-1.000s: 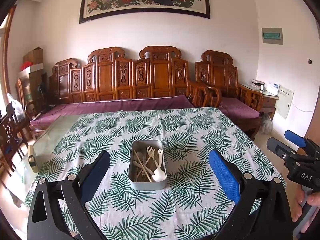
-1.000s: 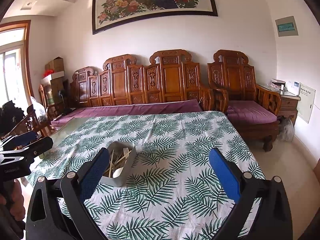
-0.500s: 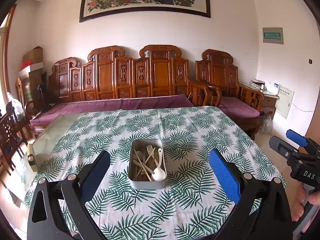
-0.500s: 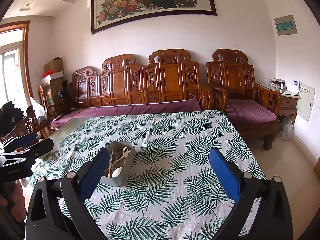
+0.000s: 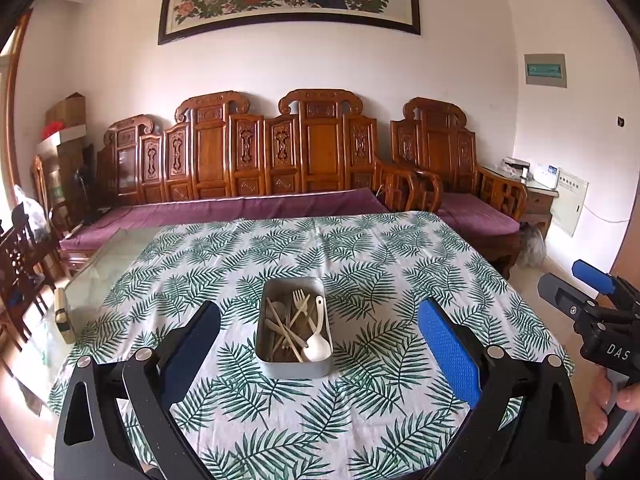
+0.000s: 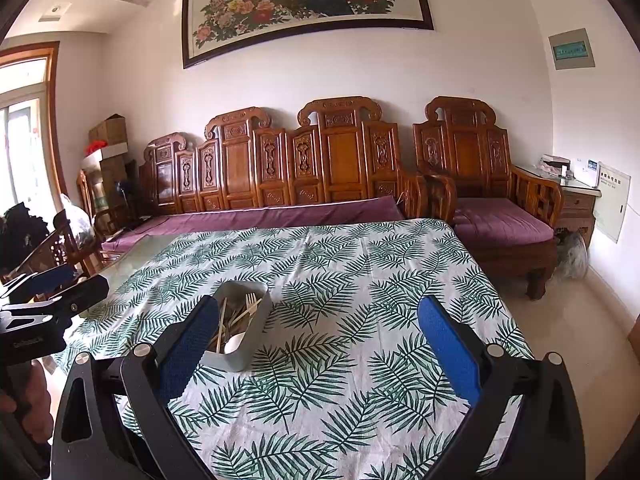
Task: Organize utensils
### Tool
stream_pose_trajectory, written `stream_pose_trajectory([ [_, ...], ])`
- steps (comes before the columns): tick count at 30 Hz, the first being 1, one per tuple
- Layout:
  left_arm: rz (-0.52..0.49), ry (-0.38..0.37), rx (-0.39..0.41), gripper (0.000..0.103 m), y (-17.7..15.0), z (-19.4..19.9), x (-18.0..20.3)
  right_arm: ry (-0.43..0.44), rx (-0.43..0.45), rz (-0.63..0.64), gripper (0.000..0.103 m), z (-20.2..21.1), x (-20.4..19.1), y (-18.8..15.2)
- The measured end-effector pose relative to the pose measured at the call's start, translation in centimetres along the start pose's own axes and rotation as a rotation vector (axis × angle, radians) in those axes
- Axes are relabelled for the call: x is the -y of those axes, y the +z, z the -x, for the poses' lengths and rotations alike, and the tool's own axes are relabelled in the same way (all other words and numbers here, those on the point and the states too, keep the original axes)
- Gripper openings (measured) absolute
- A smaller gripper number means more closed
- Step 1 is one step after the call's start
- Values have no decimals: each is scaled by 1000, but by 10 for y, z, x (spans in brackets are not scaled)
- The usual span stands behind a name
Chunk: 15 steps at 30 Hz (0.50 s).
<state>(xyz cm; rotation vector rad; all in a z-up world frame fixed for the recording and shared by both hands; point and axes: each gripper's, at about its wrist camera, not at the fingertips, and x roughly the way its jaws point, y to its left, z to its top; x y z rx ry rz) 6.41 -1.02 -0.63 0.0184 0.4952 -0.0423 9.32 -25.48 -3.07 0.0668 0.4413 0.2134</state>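
A grey rectangular metal tin (image 5: 294, 334) stands on the leaf-print tablecloth and holds several pale utensils: a fork (image 5: 298, 300), a white spoon (image 5: 318, 346) and sticks. My left gripper (image 5: 320, 344) is open and empty, held back above the table with the tin centred between its fingers. My right gripper (image 6: 318, 342) is open and empty, to the right of the tin (image 6: 240, 330), which sits by its left finger (image 6: 188, 340). The right gripper also shows at the right edge of the left wrist view (image 5: 592, 300).
The table (image 5: 360, 248) has a bare glass strip (image 5: 100, 264) along its left side. A carved wooden sofa with purple cushions (image 5: 240, 208) stands behind it, an armchair (image 6: 500, 216) at the right, and dark chairs (image 5: 24, 264) at the left.
Both grippers have drifted slightly; the tin sits a little higher in the left wrist view. Nothing was gripped or released.
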Motion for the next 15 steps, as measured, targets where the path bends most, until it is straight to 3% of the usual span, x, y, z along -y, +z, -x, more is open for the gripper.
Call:
stream_pose_trajectory([
  [15,-5,-9,0,95,-2,-1,2,-1,0,-1,100,0,1,-1],
])
